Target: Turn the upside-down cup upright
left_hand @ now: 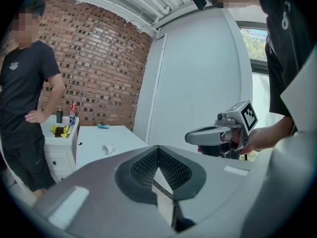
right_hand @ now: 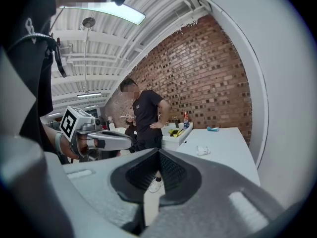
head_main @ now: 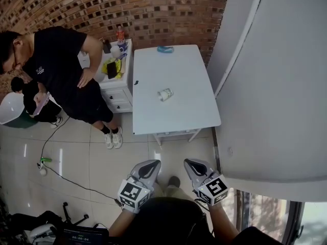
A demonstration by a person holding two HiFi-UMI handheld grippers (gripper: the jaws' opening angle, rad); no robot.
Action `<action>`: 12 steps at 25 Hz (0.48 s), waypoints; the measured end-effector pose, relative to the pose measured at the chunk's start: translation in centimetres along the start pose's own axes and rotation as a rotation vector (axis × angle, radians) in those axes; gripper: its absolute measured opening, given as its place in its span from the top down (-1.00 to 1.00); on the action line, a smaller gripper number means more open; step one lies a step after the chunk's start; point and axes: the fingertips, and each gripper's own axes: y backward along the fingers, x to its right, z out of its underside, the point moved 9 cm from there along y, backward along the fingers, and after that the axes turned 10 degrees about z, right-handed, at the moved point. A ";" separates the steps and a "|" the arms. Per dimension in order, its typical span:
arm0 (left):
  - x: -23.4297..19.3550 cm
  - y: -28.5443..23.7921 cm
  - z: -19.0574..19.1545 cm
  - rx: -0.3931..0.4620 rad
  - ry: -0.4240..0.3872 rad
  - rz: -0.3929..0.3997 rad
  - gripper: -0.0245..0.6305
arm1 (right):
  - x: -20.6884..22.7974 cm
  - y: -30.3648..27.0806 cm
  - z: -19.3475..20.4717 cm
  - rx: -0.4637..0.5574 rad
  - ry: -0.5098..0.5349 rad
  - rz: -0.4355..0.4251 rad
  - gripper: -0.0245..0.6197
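Note:
A small white paper cup (head_main: 165,94) lies on its side near the middle of the white table (head_main: 153,116). It also shows in the left gripper view as the cup (left_hand: 108,148) and in the right gripper view as the cup (right_hand: 203,150). Both grippers hang over the floor tiles, well short of the table's near edge. My left gripper (head_main: 154,163) has its jaws together with nothing between them. My right gripper (head_main: 187,162) is likewise shut and empty. Each gripper view shows the other one alongside: the right gripper (left_hand: 191,137) and the left gripper (right_hand: 129,142).
A person in black (head_main: 66,70) stands left of the table beside a white drawer cabinet (head_main: 116,93) topped with bottles. A blue object (head_main: 165,49) lies at the table's far end. A white wall (head_main: 271,86) runs along the right. A cable (head_main: 61,175) crosses the floor.

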 end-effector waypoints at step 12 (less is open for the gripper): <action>-6.5 -0.5 -1.4 0.014 0.003 0.031 0.88 | 0.6 -5.4 -2.7 -0.009 0.016 0.049 0.95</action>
